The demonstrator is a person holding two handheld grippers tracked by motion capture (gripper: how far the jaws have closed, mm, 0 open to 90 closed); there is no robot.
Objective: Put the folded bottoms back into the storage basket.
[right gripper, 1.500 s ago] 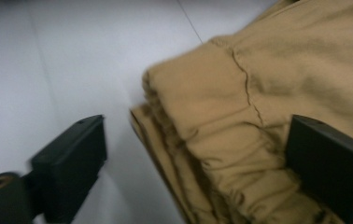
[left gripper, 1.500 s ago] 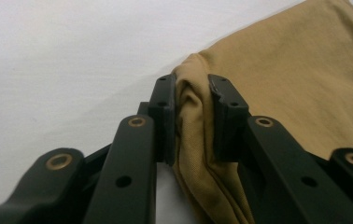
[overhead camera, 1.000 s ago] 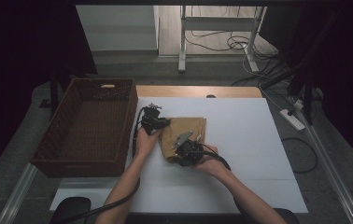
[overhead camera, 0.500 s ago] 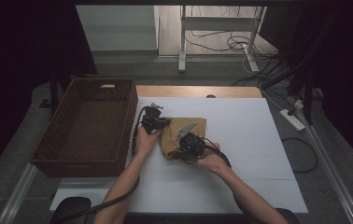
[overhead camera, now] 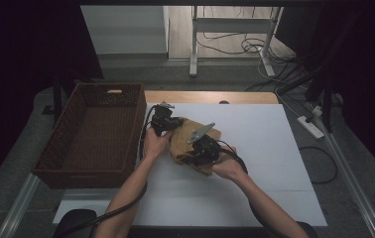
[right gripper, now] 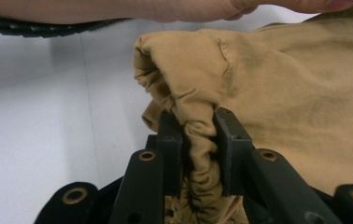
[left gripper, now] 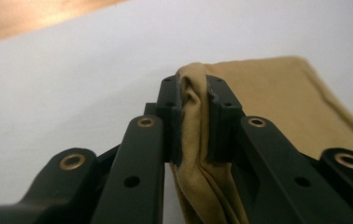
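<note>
Your setting, itemised:

- Table (overhead camera: 275, 148): white top, with a bare wooden strip (overhead camera: 210, 96) along your far edge.
- Wicker basket (overhead camera: 71, 168): dark brown, rectangular, at your left on the table's edge, with a handle slot in its far wall.
- Floor (overhead camera: 126, 67): grey beyond the table, paler wood farther off.
- Metal stand (overhead camera: 194, 49): light grey legs past the far edge, with loose black cables (overhead camera: 240, 44) coiled beside it.
- Power strip (overhead camera: 310, 126): white, on the floor to your right, cable looping near it.
- Light: dim, the room's sides falling into black.
</note>
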